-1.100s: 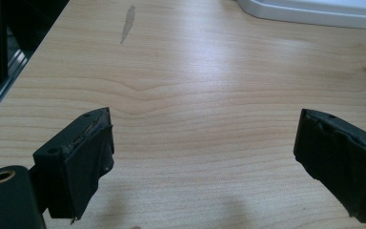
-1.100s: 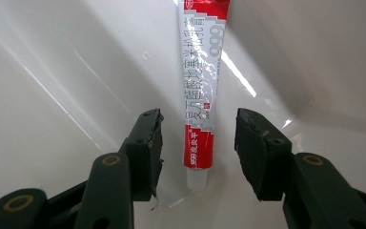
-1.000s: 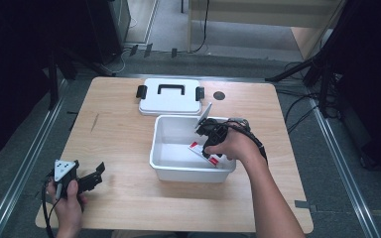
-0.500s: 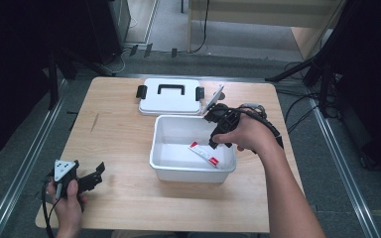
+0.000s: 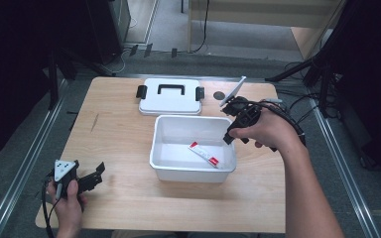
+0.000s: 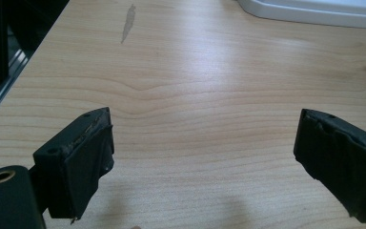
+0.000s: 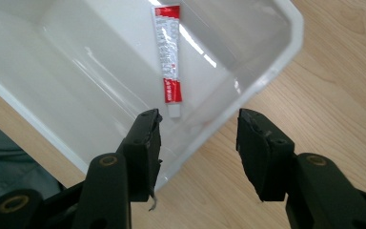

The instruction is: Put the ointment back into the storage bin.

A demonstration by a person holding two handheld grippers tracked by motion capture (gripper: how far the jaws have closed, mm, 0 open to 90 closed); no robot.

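Hovering over the bin's (image 5: 193,166) right rim, right claw (image 7: 198,143) half-open and empty, jaws just widened, leaving the tube (image 5: 203,154) flat on the bin floor. Resting wide and idle near the counter's (image 5: 114,134) left, left claw (image 6: 205,157).

Even overhead light on the table (image 5: 114,134), surroundings beyond its edges near black. High view soft, low detail. Glare streaks on the white bin (image 7: 286,52) floor in the right gripper view. Gripper-view jaws slightly blurred; faint shadows beneath them.
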